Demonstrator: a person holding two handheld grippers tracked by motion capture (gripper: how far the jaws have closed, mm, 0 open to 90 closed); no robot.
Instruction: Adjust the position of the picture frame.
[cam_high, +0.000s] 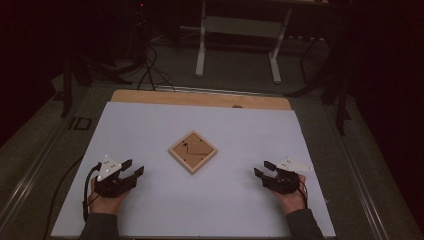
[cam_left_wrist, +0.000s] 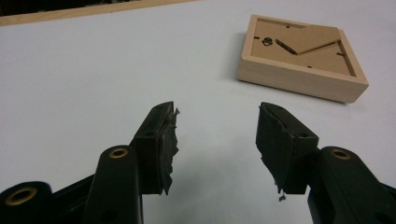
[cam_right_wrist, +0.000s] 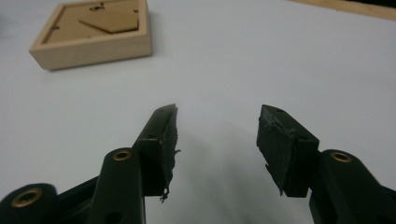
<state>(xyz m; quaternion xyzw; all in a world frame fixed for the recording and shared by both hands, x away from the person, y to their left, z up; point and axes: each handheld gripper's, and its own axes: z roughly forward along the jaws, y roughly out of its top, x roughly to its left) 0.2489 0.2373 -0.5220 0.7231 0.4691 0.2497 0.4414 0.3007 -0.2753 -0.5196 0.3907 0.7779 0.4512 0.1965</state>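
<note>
Wooden picture frame (cam_high: 192, 151) lying back side up at centre of the white bench (cam_high: 150, 130), left claw (cam_high: 133, 168) at lower left, right claw (cam_high: 261, 168) at lower right, both wide open and empty, well apart from the frame

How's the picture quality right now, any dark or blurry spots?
High view: dim, room behind the table nearly black, wooden frame readable. Left gripper view: evenly lit, frame sharp, left gripper casts soft shadows. Right gripper view: right gripper clear, frame slightly soft.

High view overhead, facing forward; tool views low, sharing wooden frame (cam_high: 192, 151).
</note>
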